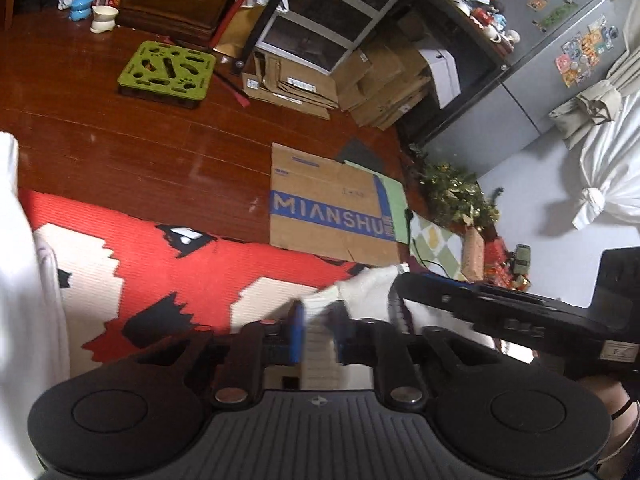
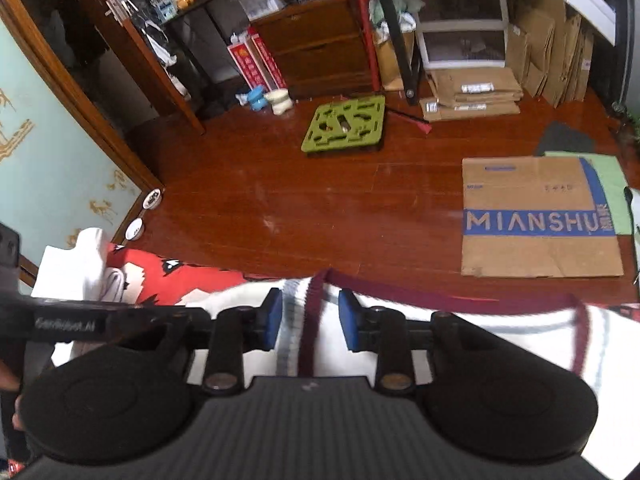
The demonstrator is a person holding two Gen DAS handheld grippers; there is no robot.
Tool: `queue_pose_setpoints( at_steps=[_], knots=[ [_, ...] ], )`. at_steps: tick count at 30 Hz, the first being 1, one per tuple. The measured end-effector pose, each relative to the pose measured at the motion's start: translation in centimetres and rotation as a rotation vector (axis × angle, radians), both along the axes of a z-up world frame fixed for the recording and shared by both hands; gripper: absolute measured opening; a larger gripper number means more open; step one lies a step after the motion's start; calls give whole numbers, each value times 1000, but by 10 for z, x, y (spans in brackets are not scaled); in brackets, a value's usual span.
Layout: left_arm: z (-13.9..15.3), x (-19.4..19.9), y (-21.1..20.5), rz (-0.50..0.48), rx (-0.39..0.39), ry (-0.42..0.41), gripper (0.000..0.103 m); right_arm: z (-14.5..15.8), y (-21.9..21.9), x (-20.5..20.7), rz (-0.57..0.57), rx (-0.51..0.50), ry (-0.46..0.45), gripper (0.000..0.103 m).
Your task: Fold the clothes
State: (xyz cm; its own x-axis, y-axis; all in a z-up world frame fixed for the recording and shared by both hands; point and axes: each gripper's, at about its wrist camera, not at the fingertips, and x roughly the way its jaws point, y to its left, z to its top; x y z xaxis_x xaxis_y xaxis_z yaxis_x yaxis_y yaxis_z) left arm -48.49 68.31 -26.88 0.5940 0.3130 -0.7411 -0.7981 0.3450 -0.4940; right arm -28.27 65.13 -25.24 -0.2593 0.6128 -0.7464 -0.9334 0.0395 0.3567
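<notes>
Left hand-held gripper (image 1: pixel 318 334) pinching white sweater (image 1: pixel 320 356) — right hand-held gripper (image 2: pixel 307 320) straddling maroon trim (image 2: pixel 310 320)

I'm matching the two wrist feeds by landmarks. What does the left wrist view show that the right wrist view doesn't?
Only the left wrist view shows the grey fridge with magnets, a tied white bundle and gold-green tinsel greenery. Only the right wrist view shows the pale blue wall panel, the wooden door frame and the sweater's maroon trim. Both share the MIANSHU cardboard, green perforated tray, red patterned blanket and the white sweater between blue-padded fingers.
</notes>
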Motion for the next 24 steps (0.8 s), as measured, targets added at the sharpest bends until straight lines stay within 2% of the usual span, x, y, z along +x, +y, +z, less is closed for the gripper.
queue_pose_setpoints(
  at_steps=[1, 2, 4, 10, 13, 15, 16, 19, 24],
  knots=[
    [1, 1, -1, 4, 23, 12, 6, -4, 6, -4, 4, -7, -11, 7],
    [1, 2, -1, 4, 46, 24, 3, -5, 9, -8, 4, 2, -49, 3],
    [0, 5, -3, -2, 75, 45, 2, -6, 16, -19, 15, 22, -99, 2],
    [6, 19, -14, -51, 216, 177, 2, -2, 18, -21, -20, 63, -101, 0],
    [6, 15, -16, -31, 217, 168, 2, 0, 19, -21, -38, 83, -102, 0],
    [4, 12, -13, -9, 189, 142, 2, 1, 19, -22, -44, 98, -98, 0],
    [2, 11, -10, 1, 174, 132, 2, 4, 15, -25, -9, 111, -71, 0],
    [2, 9, -6, 29, 142, 104, 2, -3, 17, -53, 127, 74, -95, 0],
    [0, 7, -6, 60, 125, 85, 2, -22, 28, -70, 117, 95, -100, 0]
  ],
)
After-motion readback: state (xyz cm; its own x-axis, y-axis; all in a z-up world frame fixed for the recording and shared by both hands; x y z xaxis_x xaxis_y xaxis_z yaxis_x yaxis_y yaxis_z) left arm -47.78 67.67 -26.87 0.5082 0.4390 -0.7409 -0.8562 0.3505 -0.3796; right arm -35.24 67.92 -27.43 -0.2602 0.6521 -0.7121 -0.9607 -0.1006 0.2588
